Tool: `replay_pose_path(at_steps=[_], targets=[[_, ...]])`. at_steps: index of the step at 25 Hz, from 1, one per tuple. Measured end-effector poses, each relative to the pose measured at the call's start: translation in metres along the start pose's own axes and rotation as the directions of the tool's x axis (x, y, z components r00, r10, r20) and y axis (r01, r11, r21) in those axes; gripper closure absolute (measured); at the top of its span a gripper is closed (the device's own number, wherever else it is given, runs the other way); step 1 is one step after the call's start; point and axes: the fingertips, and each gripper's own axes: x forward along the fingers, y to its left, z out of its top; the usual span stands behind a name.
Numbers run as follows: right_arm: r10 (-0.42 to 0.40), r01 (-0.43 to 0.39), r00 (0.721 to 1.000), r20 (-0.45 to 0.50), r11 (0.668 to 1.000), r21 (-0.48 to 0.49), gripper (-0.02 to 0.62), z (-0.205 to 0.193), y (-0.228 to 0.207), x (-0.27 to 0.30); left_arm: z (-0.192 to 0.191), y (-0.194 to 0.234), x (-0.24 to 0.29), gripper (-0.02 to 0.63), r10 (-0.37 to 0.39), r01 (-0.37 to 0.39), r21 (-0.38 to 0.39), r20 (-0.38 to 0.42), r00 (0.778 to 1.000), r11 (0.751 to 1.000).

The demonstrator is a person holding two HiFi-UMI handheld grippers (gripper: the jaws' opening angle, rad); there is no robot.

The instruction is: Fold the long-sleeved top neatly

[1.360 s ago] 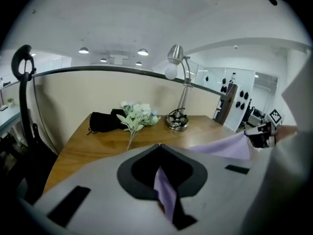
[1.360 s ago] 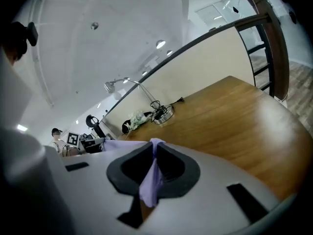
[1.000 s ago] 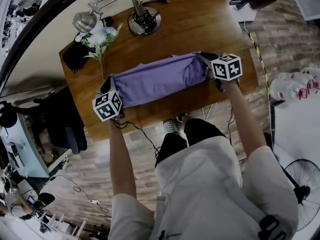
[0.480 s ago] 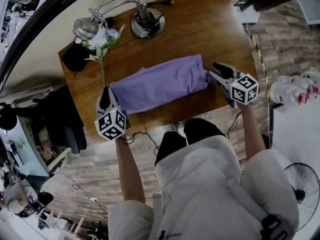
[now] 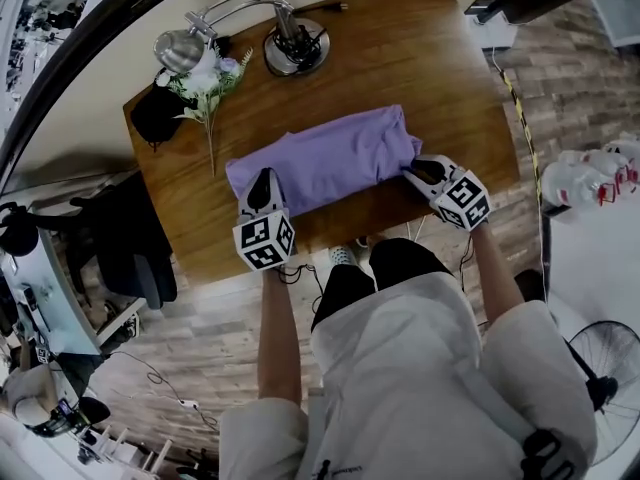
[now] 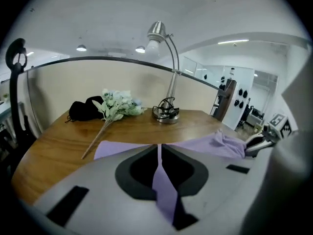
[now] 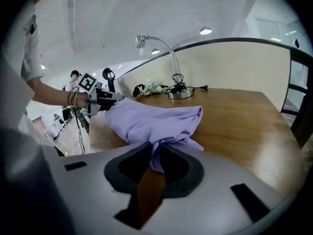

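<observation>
Though bunched at one end, the purple cloth top lies oblong.

My right claw has just been closing, its jaws pinching a bunched corner of the lilac long-sleeved cloth top lying on the brown wooden worktop.

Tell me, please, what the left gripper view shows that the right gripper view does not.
Only the left gripper view looks into the left claw, shut on a thin fold of the purple top. Only the right gripper view looks into the right claw, whose jaws have just been closing with the top's bunched end pinched between them. Both show the wooden table, the desk lamp and the flowers.
</observation>
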Motion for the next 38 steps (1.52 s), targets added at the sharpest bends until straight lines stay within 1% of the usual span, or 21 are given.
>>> replay_pose_path(at_steps=[2,4,6,9,11,12,13,15,17,18,20,22,24,25,28,30,32,34,35,36,38], targets=[[-0.006,0.005,0.999,0.045,1.0,0.01,0.533,-0.005,0.006,-0.011,-0.005,0.001,0.004,0.577,-0.006,0.006,-0.004,-0.004,1.0,1.0],[-0.019,0.017,0.998,0.063,0.999,0.035,0.537,-0.02,0.011,-0.02,-0.009,0.002,0.007,0.577,-0.017,0.017,-0.004,-0.008,1.0,1.0],[-0.042,0.039,0.999,0.033,0.996,0.084,0.537,-0.043,0.012,-0.023,-0.017,0.001,0.013,0.577,-0.031,0.032,0.006,-0.036,0.999,0.999],[-0.084,0.089,0.996,-0.034,0.98,0.176,0.517,-0.069,0.008,-0.031,-0.03,0.001,0.017,0.576,-0.046,0.049,0.027,-0.089,0.995,0.998],[-0.151,0.155,0.988,-0.034,0.96,0.233,0.511,-0.072,0.0,-0.05,-0.023,0.005,0.003,0.575,-0.037,0.04,0.037,-0.069,0.997,0.999],[-0.203,0.195,0.979,0.001,0.943,0.269,0.51,-0.064,-0.007,-0.063,-0.013,0.006,-0.007,0.575,-0.03,0.032,0.04,-0.034,0.999,0.999],[-0.26,0.231,0.964,0.057,0.925,0.301,0.514,-0.048,-0.013,-0.072,-0.001,0.006,-0.016,0.575,-0.027,0.027,0.043,0.008,1.0,0.999],[-0.346,0.277,0.921,0.178,0.904,0.324,0.564,0.0,-0.016,-0.07,0.018,0.0,-0.022,0.576,-0.025,0.021,0.057,0.074,0.997,0.998],[-0.373,0.296,0.892,0.254,0.909,0.293,0.591,0.049,-0.008,-0.038,0.019,-0.007,-0.01,0.576,-0.008,0.002,0.076,0.083,0.996,0.997],[-0.367,0.295,0.886,0.282,0.917,0.267,0.591,0.071,-0.002,-0.016,0.013,-0.009,0.0,0.576,0.009,-0.014,0.078,0.068,0.998,0.997],[-0.332,0.278,0.889,0.315,0.938,0.205,0.591,0.105,0.006,0.027,-0.002,-0.009,0.019,0.576,0.045,-0.046,0.077,0.027,0.999,0.996],[-0.316,0.285,0.903,0.29,0.947,0.147,0.591,0.115,-0.002,0.062,-0.007,-0.002,0.028,0.576,0.066,-0.067,0.068,0.018,0.998,0.995],[-0.346,0.321,0.916,0.205,0.936,0.146,0.591,0.096,-0.027,0.074,-0.005,0.002,0.031,0.577,0.055,-0.056,0.044,0.029,0.998,0.997],[-0.373,0.35,0.915,0.155,0.924,0.157,0.591,0.08,-0.042,0.069,-0.005,0.001,0.033,0.577,0.036,-0.037,0.032,0.028,0.999,0.999],[-0.465,0.453,0.884,0.048,0.877,0.159,0.591,0.037,-0.073,0.038,-0.01,-0.005,0.039,0.577,-0.022,0.023,0.031,-0.011,1.0,0.999],[-0.493,0.485,0.87,0.017,0.861,0.153,0.591,0.015,-0.078,0.03,-0.012,-0.003,0.043,0.577,-0.019,0.02,0.048,-0.024,1.0,0.999],[-0.517,0.513,0.856,0.014,0.852,0.102,0.591,0.004,-0.076,0.033,-0.016,0.003,0.047,0.577,0.007,-0.006,0.047,-0.03,1.0,0.999],[-0.544,0.543,0.839,0.007,0.838,0.055,0.591,0.002,-0.075,0.035,-0.021,0.004,0.053,0.577,0.021,-0.019,0.059,-0.043,0.999,0.998],[-0.558,0.557,0.83,0.002,0.828,0.061,0.591,0.003,-0.077,0.032,-0.022,0.003,0.055,0.577,0.024,-0.021,0.073,-0.049,0.999,0.997],[-0.579,0.577,0.815,0.004,0.813,0.085,0.59,0.007,-0.08,0.024,-0.021,0.001,0.056,0.577,0.025,-0.021,0.083,-0.051,0.998,0.996],[-0.636,0.625,0.769,0.055,0.768,0.141,0.59,0.033,-0.083,0.0,-0.015,-0.001,0.054,0.577,0.019,-0.016,0.076,-0.032,0.999,0.997]])
